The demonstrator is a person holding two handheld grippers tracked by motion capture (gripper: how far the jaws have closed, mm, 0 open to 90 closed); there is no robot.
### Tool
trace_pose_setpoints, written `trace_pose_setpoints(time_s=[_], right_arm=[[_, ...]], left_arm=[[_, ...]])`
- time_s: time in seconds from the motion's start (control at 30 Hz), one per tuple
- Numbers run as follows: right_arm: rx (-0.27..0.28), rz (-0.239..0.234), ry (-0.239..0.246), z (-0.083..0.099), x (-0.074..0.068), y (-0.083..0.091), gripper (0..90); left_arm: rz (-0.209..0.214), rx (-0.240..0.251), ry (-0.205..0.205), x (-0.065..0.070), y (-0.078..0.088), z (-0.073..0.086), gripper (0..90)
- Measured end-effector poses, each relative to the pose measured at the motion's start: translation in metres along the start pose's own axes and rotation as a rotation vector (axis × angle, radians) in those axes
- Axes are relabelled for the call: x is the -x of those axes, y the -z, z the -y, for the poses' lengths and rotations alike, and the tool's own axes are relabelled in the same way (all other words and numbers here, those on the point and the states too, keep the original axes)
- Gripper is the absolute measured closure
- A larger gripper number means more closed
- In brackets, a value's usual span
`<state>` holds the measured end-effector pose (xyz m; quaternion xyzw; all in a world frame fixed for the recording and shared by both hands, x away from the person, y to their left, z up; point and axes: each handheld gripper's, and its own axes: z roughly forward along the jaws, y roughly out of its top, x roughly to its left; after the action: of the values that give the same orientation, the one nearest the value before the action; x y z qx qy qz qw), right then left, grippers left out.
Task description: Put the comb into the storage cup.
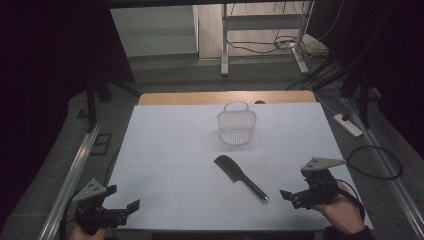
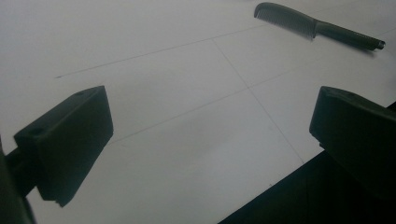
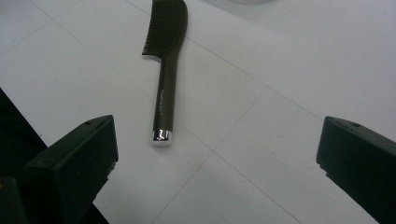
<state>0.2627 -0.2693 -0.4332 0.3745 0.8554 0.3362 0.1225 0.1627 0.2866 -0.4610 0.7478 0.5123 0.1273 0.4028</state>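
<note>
White tabletop [image 1: 165, 145], comb [image 1: 240, 177] lying diagonal.
My right tool [image 1: 291, 196], wide open, sits nearest its handle end.

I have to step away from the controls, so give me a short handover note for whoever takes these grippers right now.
Left gripper: open, holding nothing, at the near left edge of the table.
Right gripper: open, holding nothing, near right, jaws pointing toward the comb's handle end.
Comb: lying flat mid-table, untouched, teeth end toward the basket.
Basket: upright at the far middle, looks empty.
Done: nothing yet.
Left: probably grasp the comb by its handle with the right gripper and place it in the basket.
</note>
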Motion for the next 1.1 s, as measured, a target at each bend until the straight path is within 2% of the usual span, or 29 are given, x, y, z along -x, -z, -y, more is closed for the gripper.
trace_pose_setpoints(time_s=[0.9, 1.1], right_arm=[[-0.055, -0.020, 0.017, -0.022, -0.011, -0.027, 0.0], [-0.079, -0.018, 0.041, -0.030, -0.016, -0.034, 0.0]], left_arm=[[0.007, -0.002, 0.003, -0.001, 0.000, 0.000, 0.2], [0.006, -0.003, 0.002, -0.001, 0.000, 0.000, 0.2]])
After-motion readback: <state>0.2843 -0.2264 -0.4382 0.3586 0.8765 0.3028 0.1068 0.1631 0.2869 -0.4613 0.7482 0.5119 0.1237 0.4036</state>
